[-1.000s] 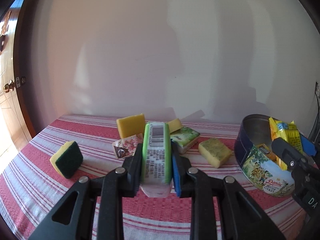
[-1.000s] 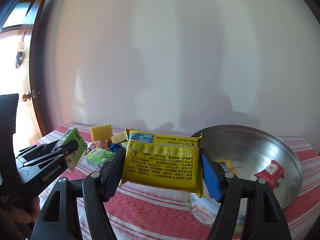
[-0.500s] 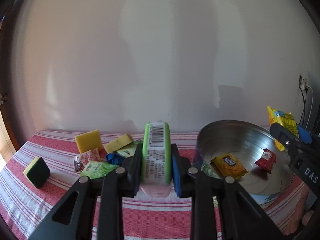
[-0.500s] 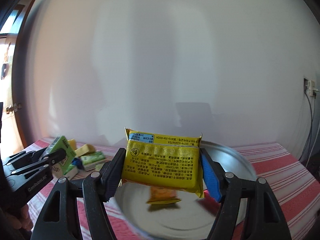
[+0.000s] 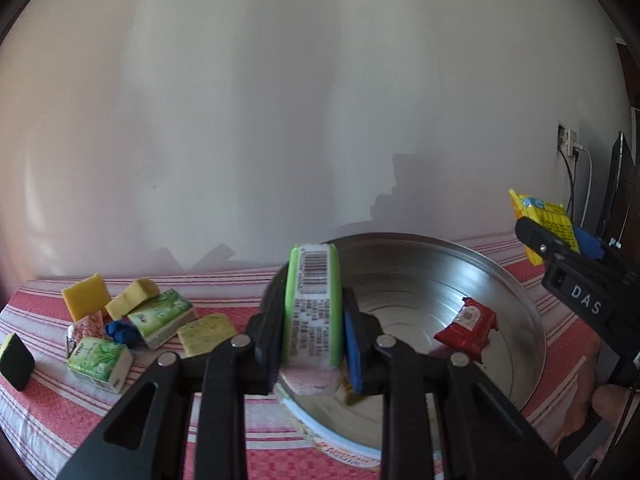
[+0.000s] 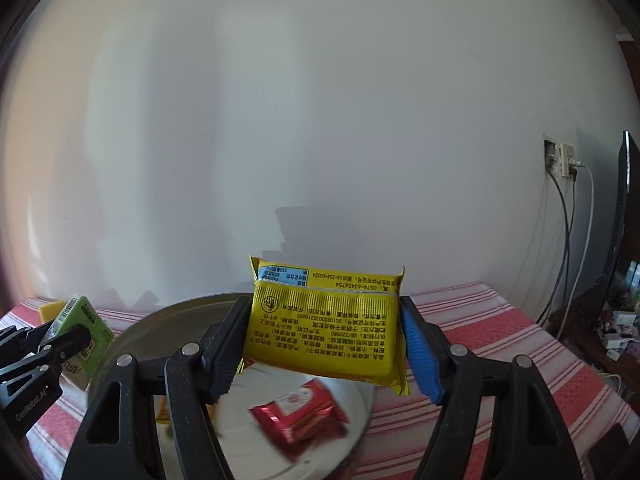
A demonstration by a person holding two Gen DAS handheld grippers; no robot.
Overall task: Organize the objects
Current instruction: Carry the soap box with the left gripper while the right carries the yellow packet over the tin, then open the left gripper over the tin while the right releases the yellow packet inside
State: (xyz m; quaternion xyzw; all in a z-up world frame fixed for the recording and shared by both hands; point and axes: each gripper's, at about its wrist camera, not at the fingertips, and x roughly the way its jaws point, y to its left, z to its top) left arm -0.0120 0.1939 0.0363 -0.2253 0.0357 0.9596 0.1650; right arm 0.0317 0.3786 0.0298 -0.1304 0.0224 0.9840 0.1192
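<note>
- Currently, one round metal tin [image 5: 520,292] stands on the worktop [image 5: 52,412], which carries a red-and-white striped cloth.
- Tin contents: one red snack packet [image 5: 466,330] on the floor of the tin; a yellow item shows partly behind the left hand-held gripper's fingers and cannot be identified.
- Left hand-held gripper [image 5: 314,332]: clenched on one green-edged packet [image 5: 313,300], held on edge, barcode uppermost, over the near left rim of the tin.
- Right hand-held gripper [image 6: 324,336]: grasping one yellow packet [image 6: 326,328] across its width, above the tin's right side.
- Loose items on the worktop left of the tin: four yellow sponges [image 5: 85,296], one of them green-backed [image 5: 16,360]; two green tissue packs [image 5: 160,318]; one pink packet [image 5: 88,328]; one crumpled blue item [image 5: 122,330].
- These items lie clustered, several touching.
- Clearance: bare cloth lies in front of the cluster and right of the tin, up to the worktop's right edge.
- The worktop's far edge meets a plain wall [image 6: 320,120].
</note>
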